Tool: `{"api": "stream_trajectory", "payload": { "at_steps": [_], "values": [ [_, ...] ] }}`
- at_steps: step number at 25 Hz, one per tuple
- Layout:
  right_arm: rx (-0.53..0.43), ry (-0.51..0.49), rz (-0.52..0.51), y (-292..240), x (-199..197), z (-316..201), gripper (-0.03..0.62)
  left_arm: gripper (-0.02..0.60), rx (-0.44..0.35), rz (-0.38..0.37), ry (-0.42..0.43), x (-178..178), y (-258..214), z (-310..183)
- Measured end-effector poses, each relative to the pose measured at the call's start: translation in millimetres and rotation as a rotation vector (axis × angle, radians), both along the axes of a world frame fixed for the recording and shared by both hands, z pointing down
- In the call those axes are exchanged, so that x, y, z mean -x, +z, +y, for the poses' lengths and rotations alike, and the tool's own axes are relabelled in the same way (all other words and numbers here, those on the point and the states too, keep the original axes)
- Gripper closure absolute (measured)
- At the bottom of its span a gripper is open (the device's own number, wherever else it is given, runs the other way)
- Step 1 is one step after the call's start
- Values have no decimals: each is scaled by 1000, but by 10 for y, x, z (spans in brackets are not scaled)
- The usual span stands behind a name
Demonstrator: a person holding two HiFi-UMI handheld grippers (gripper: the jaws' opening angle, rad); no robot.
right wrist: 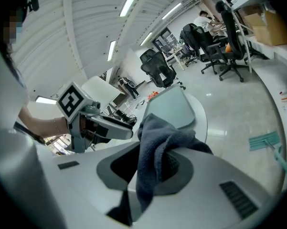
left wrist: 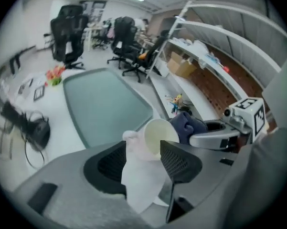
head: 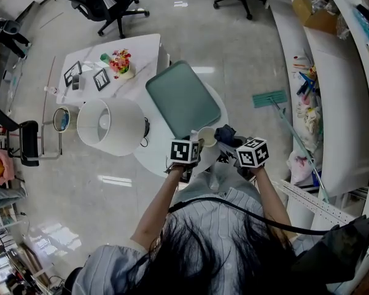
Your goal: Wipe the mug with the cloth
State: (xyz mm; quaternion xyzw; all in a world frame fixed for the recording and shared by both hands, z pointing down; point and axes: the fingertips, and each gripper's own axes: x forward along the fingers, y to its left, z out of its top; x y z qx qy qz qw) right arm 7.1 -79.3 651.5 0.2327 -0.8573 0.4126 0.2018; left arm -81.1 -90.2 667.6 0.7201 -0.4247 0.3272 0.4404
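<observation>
Your left gripper point(left wrist: 143, 152) has its jaws spread wide. The mug point(left wrist: 157, 135) is at their tips, between the pads and, as far as I can judge, not clamped by them. The mug is at the near edge of the white table point(head: 155, 155), just in front of the green mat point(head: 183, 97), with its mouth turned up towards you. I cannot tell whether its base is flat on the table.

Your right gripper point(right wrist: 155, 162) is closed on the dark cloth point(right wrist: 157, 135). The cloth is bunched between its jaws with a tail hanging below, and in the left gripper view the bunch lies against the mug's rim on its right side.

Secure the mug before you rub. A loose mug this close to the table edge is likely to slide or tip as soon as the cloth pushes on it. Close the left jaws squarely on the mug's body, low enough that the rim and mouth stay free, and squeeze only until it stops shifting.

Then bring the thick part of the bunch onto the rim, not the hanging tail, and wipe around it with short strokes. Press towards the left gripper so that the grip takes the push. To reach the far side, roll the mug with your left wrist and don't stretch the cloth across it. If the cloth starts to slip out of the jaws, stop and take a fresh hold of it
</observation>
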Motion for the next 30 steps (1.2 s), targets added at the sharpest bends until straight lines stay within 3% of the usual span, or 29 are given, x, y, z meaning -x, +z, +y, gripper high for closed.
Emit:
{"api": "stream_trajectory", "payload": {
  "at_steps": [2,7,12,14,19,23,26,30],
  "values": [
    [1,0,-1,-1,-3,-2,514,359,-100,-29,163,-50,-147,-116],
    [5,-2,1,-9,-15,-4,514,359,-233,-6,526,-370,-360,-445],
    [9,-3,7,-10,0,-22,514,361,-250,-182,1020,-508,-48,-424],
    [9,0,7,-10,-6,-10,514,384,-255,-215,1138,-552,46,-373],
    [10,14,2,-2,6,-6,514,505,-246,-241,1233,-606,207,-351],
    [10,19,1,-11,7,-13,514,515,-212,-228,1239,-620,270,-336],
    [6,22,0,-14,16,-13,514,537,-223,-242,1218,-607,297,-325],
    [4,25,2,-3,10,-10,514,540,-255,-249,1106,-586,324,-336]
  ]
}}
